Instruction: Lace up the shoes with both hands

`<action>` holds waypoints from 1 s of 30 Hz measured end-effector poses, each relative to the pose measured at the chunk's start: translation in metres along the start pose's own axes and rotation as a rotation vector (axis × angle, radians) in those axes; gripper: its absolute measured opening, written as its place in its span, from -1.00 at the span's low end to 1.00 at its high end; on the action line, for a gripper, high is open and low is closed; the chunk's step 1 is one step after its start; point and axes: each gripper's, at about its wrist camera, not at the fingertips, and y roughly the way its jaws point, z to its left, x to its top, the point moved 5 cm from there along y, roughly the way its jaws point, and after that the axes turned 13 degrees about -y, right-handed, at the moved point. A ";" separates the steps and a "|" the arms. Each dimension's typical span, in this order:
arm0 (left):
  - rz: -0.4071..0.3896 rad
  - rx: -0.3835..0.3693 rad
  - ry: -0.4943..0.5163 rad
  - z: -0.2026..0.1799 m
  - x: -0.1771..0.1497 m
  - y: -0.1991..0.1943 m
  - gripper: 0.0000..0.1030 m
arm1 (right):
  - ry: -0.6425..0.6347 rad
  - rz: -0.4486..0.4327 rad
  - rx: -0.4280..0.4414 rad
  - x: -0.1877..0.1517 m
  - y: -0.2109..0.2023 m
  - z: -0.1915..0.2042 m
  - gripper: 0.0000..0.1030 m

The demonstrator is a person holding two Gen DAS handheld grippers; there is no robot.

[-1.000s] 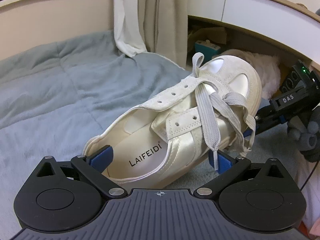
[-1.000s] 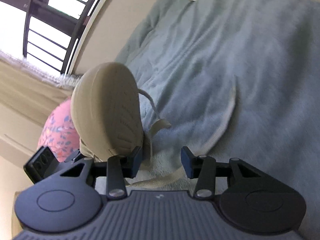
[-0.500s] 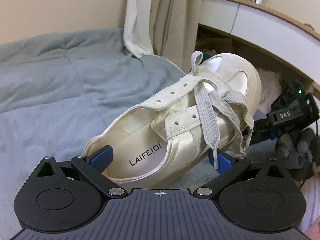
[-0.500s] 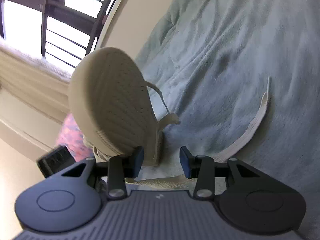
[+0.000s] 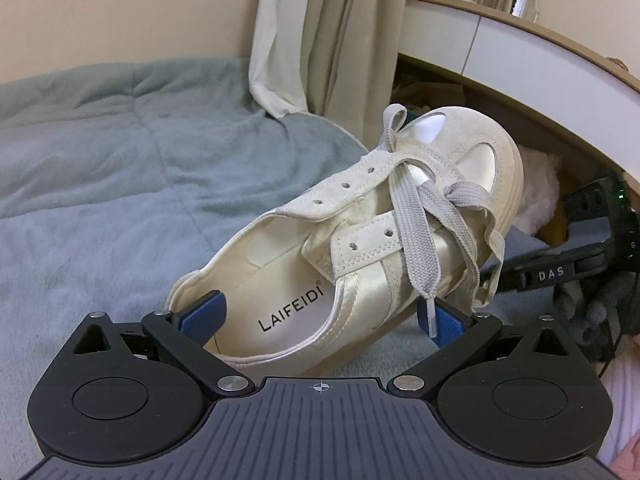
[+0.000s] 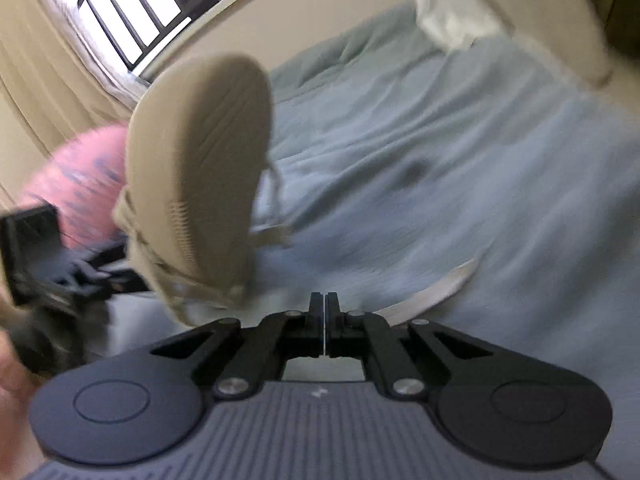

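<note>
Left wrist view: the left gripper [image 5: 320, 318] clasps the heel of the cream shoe [image 5: 360, 240] – toe raised ahead, grey lace [image 5: 416, 236] hanging loose.

Right wrist view: the right gripper [image 6: 324, 308] is pressed closed – whether on the lace, I cannot tell; sole ahead-left, blurred.

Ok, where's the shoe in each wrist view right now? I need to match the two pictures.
Left wrist view: the shoe fills the centre, opening toward the camera, toe up and to the right, heel between the left gripper fingers.
Right wrist view: only its tan sole shows, left of centre and blurred, above the right gripper.
Shared landmark: the grey-blue blanket under it.
</note>
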 end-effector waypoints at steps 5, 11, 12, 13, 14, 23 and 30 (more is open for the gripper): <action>-0.001 0.012 0.016 -0.003 -0.001 0.001 1.00 | -0.123 -0.086 -0.200 0.014 -0.036 -0.012 -0.98; 0.001 0.037 0.064 -0.012 -0.004 0.004 1.00 | -0.126 -0.234 -0.279 0.045 -0.080 -0.019 -0.98; 0.001 0.042 0.075 -0.014 -0.004 0.004 1.00 | -0.122 -0.261 -0.283 0.051 -0.087 -0.020 -0.98; 0.002 0.046 0.085 -0.016 -0.005 0.005 1.00 | -0.112 -0.295 -0.278 0.056 -0.096 -0.020 -0.98; 0.001 0.050 0.094 -0.017 -0.005 0.005 1.00 | -0.100 -0.325 -0.266 0.061 -0.105 -0.020 -0.98; 0.008 0.027 0.055 -0.008 -0.004 0.000 1.00 | 0.140 -0.245 0.024 0.056 -0.092 -0.030 -0.40; 0.019 -0.007 0.019 0.001 -0.005 -0.005 1.00 | 0.228 -0.047 0.207 0.018 -0.012 -0.016 -0.12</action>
